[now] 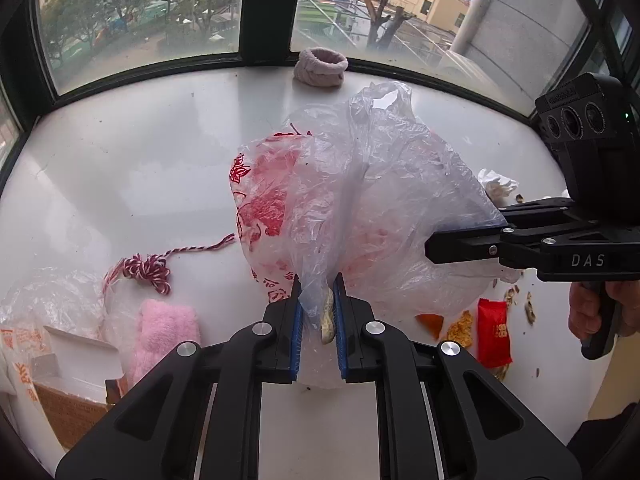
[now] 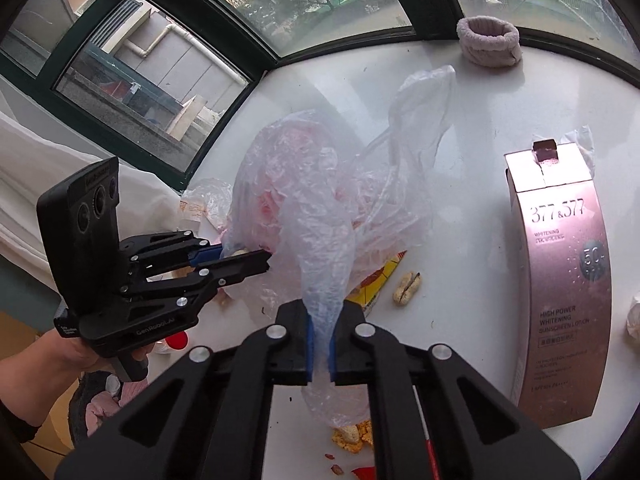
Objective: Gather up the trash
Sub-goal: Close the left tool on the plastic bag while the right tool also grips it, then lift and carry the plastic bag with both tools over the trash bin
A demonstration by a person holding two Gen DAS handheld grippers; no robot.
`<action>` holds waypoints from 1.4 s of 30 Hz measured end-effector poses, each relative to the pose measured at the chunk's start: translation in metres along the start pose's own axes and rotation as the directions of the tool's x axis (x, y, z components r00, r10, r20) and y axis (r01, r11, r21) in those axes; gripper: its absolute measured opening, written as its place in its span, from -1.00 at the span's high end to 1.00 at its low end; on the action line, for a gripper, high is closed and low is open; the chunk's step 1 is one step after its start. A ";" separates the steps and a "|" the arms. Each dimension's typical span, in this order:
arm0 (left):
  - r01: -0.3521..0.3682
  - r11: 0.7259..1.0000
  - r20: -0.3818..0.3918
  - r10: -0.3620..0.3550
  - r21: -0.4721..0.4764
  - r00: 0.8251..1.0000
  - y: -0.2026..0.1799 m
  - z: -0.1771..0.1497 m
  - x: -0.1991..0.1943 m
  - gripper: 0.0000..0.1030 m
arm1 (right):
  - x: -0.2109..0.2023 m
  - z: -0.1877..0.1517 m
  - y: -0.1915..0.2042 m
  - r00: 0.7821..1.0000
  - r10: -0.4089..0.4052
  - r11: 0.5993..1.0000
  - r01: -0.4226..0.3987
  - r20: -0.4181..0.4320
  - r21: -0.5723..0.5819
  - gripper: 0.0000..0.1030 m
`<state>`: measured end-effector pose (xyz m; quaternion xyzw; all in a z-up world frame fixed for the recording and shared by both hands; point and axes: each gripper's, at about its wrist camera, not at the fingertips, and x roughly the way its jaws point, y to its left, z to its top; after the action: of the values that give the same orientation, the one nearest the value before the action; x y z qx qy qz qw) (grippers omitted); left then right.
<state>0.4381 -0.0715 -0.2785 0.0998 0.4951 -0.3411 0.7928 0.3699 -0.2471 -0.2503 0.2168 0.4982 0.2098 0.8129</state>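
Now we hold a crumpled translucent plastic bag with red printing (image 1: 320, 208) up off the glossy white windowsill counter (image 1: 140, 152), one handle in each tool. Our left gripper (image 1: 318, 312) angles steeply downward, its blue-padded fingers (image 1: 297, 320) pinched on a twisted strip of the bag along with a pale peanut shell (image 1: 328, 320). Our right gripper (image 2: 320, 344) tilts down less steeply, its jaws clamped tight on the bag's other handle. In the left view our right hand (image 1: 600, 312) wraps that tool's black grip at the frame's edge; in the right view our left hand (image 2: 92, 352) grips likewise. Below the bag lie a red snack wrapper (image 1: 494, 332), a red-and-white twisted yarn (image 1: 148, 268) and a fluffy pink sock (image 1: 164, 332). A tall pink sunscreen box (image 2: 564, 288) stands just beside the bag.
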 end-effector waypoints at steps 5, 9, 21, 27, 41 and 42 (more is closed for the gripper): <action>0.015 0.999 0.023 -0.014 -0.029 1.000 -0.023 -0.013 -0.025 0.77 | -0.028 -0.019 0.014 1.000 -0.014 0.999 0.013 -0.007 -0.044 0.86; 0.022 0.998 0.017 -0.021 -0.060 1.000 -0.049 -0.033 -0.038 0.77 | -0.046 -0.041 0.025 0.999 -0.040 0.996 0.038 -0.030 -0.077 0.86; 0.001 0.988 -0.003 -0.001 -0.153 1.000 -0.116 -0.103 -0.085 0.77 | -0.086 -0.110 0.056 0.993 -0.059 0.993 0.048 -0.099 -0.108 0.86; -0.025 0.981 0.026 0.030 -0.193 0.999 -0.130 -0.128 -0.116 0.77 | -0.100 -0.126 0.085 0.994 -0.052 0.988 0.037 -0.097 -0.150 0.86; -0.106 0.960 0.088 0.133 -0.259 0.987 -0.151 -0.194 -0.196 0.77 | -0.118 -0.176 0.165 0.993 -0.021 0.946 -0.017 -0.113 -0.324 0.86; -0.113 0.957 0.092 0.142 -0.266 0.986 -0.153 -0.200 -0.203 0.77 | -0.118 -0.179 0.170 0.993 -0.018 0.942 -0.022 -0.115 -0.336 0.86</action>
<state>0.1410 0.0032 -0.1763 0.0078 0.4835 -0.2266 0.8455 0.1385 -0.1478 -0.1431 0.0625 0.5016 0.3049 0.8072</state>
